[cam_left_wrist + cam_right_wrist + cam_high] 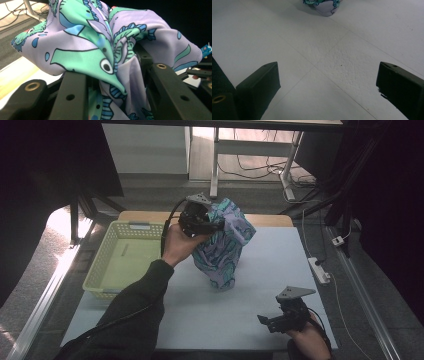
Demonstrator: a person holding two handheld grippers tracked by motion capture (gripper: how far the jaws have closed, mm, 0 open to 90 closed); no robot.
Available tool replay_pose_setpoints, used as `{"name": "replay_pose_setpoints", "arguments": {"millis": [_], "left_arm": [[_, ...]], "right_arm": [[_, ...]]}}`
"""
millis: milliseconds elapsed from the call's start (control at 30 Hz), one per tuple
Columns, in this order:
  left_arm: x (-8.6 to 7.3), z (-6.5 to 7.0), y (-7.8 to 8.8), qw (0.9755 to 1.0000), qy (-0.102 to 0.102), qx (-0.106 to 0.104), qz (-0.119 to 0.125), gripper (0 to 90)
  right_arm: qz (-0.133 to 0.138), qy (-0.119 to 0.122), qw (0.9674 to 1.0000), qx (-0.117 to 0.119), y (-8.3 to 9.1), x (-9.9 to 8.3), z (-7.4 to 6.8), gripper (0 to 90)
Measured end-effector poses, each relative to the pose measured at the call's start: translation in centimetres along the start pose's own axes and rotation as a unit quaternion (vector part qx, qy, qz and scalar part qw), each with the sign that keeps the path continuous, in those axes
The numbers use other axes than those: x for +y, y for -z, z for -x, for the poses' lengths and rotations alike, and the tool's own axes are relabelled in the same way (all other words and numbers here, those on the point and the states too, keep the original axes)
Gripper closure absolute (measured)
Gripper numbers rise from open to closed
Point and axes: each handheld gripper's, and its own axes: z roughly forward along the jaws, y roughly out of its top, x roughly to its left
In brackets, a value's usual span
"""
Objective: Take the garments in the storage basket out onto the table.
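Gripping a bunched cloth (222,245), the left gripper (200,220) holds it up over the far middle of the worktop (260,315), jaws clamped on the gathered top while the bottom tip just meets the surface. In the left gripper view the cloth (105,50) is lilac with green and blue cartoon creatures; no writing can be read on it. A pale yellow basket (107,265) sits just left of the cloth, near the left edge, with the person's sleeve (135,315) crossing its near corner. Near right, the right gripper (277,320) rests low over bare worktop, jaws wide apart with nothing between them. Its view catches the cloth's tip (324,6) far ahead.
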Motion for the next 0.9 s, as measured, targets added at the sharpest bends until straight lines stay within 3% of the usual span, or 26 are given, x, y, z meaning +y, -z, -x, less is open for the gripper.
{"name": "replay_pose_setpoints", "arguments": {"millis": [300,700,900], "left_arm": [[-1.8,-0.2,-2.7,0.9989,-0.021,0.015,-0.038,63.4],[-4.7,-0.2,-6.0,0.9946,-0.047,0.025,-0.089,62.0],[-6.3,-0.5,-7.4,0.9940,-0.042,0.020,-0.099,61.4]], "right_arm": [[-0.003,0.005,1.0000,0.000,0.0,0.0,-0.1,5.0],[-0.006,0.009,0.9999,0.001,-0.1,0.0,-0.2,5.1],[-0.009,0.013,0.9999,0.000,-0.1,0.0,-0.2,5.1]]}}
